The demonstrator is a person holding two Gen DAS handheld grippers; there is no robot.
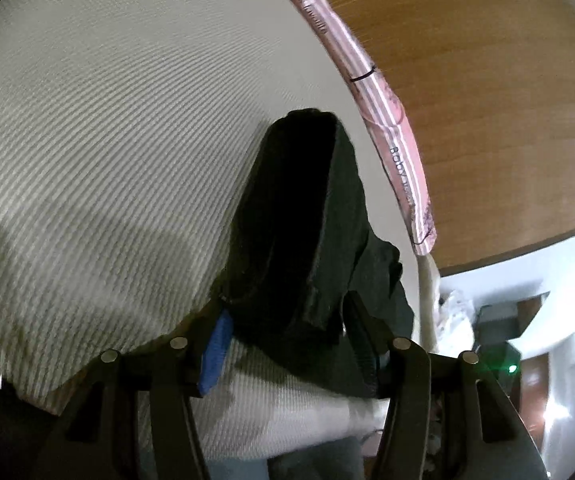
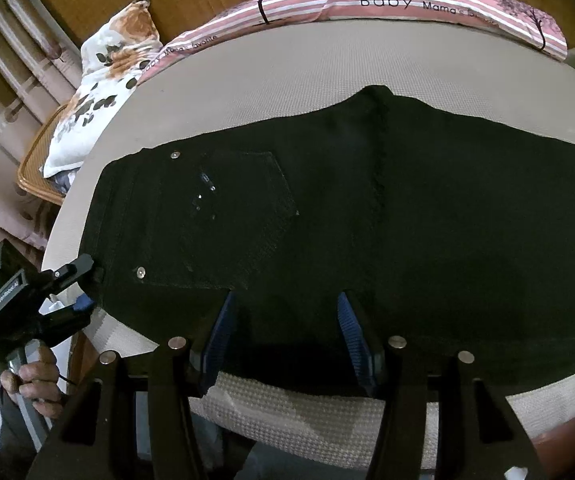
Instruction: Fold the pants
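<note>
Black pants (image 2: 367, 208) lie folded on a white waffle-textured bed (image 2: 271, 60), waistband to the left, back pocket up. My right gripper (image 2: 283, 328) is open, its blue-padded fingers (image 2: 219, 336) resting over the near edge of the pants with nothing between them. My left gripper (image 2: 87, 284) shows in the right wrist view at the waistband corner. In the left wrist view it (image 1: 287, 328) stands wide with the black fabric (image 1: 307, 220) bunched between the fingers (image 1: 215, 356); a clamp on the cloth is not clear.
A pink striped pillow (image 2: 407, 0) lies along the bed's far edge against a wooden headboard (image 1: 487, 80). A floral cushion (image 2: 107, 80) sits on a wicker seat (image 2: 35, 156) at the far left. A hand (image 2: 31, 380) holds the left gripper.
</note>
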